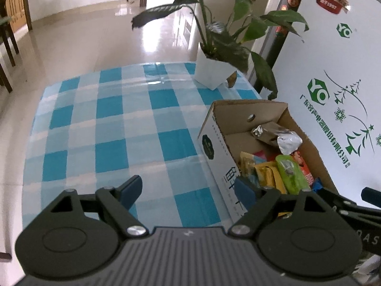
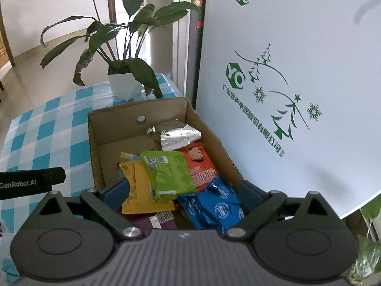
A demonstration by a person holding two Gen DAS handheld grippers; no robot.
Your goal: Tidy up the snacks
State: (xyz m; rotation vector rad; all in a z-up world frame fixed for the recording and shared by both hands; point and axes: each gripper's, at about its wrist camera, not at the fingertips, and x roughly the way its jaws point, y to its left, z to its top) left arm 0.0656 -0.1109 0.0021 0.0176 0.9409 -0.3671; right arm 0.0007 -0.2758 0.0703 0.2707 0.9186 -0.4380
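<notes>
An open cardboard box (image 2: 95, 143) stands on the blue checked tablecloth (image 1: 107, 119) and holds several snack packets. A green packet (image 2: 169, 174) lies on top, over a yellow one (image 2: 135, 190), a red one (image 2: 202, 164) and a blue one (image 2: 214, 205). A silver foil packet (image 2: 178, 135) rests at the far end. My right gripper (image 2: 184, 190) hangs open just above these packets and grips none of them. My left gripper (image 1: 188, 190) is open and empty beside the box (image 1: 219, 147), with its right finger near the box's printed side wall.
A potted plant (image 1: 212, 76) in a white pot stands at the table's far corner behind the box. A white panel with green print (image 1: 333, 95) rises right beside the box. Tiled floor surrounds the table, and a wooden chair (image 1: 7, 35) is at far left.
</notes>
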